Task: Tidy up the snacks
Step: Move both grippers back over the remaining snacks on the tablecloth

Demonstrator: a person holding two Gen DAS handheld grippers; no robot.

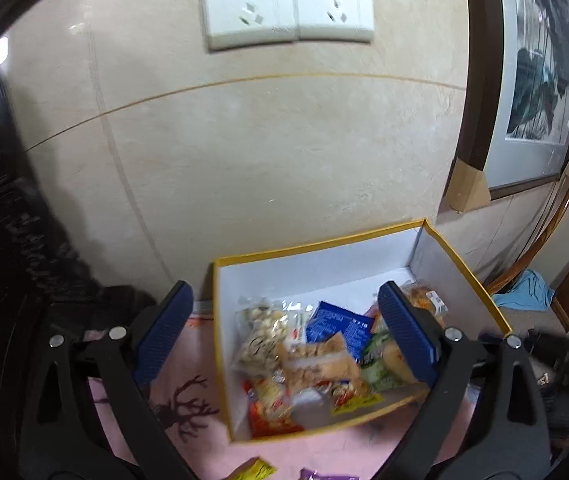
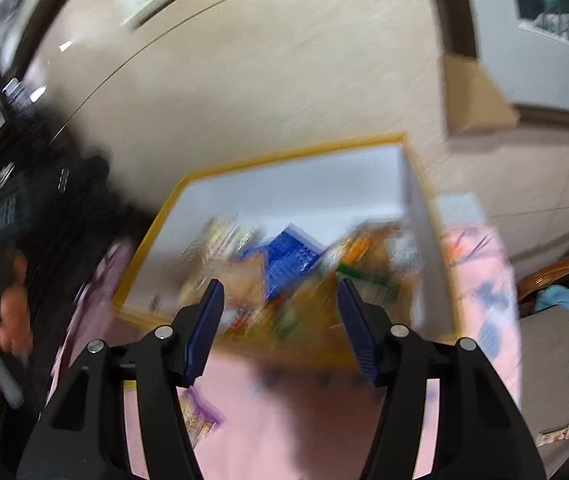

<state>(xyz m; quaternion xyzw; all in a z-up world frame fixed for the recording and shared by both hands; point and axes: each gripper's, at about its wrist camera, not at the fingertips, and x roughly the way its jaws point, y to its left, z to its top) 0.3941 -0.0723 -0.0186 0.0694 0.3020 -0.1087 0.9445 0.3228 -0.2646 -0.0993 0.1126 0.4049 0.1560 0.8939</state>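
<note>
Inside box (image 1: 324, 252), snacks (image 1: 316, 352) motion-smeared in right view; both tongs (image 1: 284, 336) (image 2: 280, 328) wide apart, empty.

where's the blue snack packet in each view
Left wrist view: the blue snack packet lies inside the yellow-rimmed box, right of centre in the lower half, among other packets.
Right wrist view: blurred, but the same blue packet shows near the picture's centre, above the gap between the fingers.
Shared landmark: the box's yellow rim and white inner wall in front of the beige wall.
</note>
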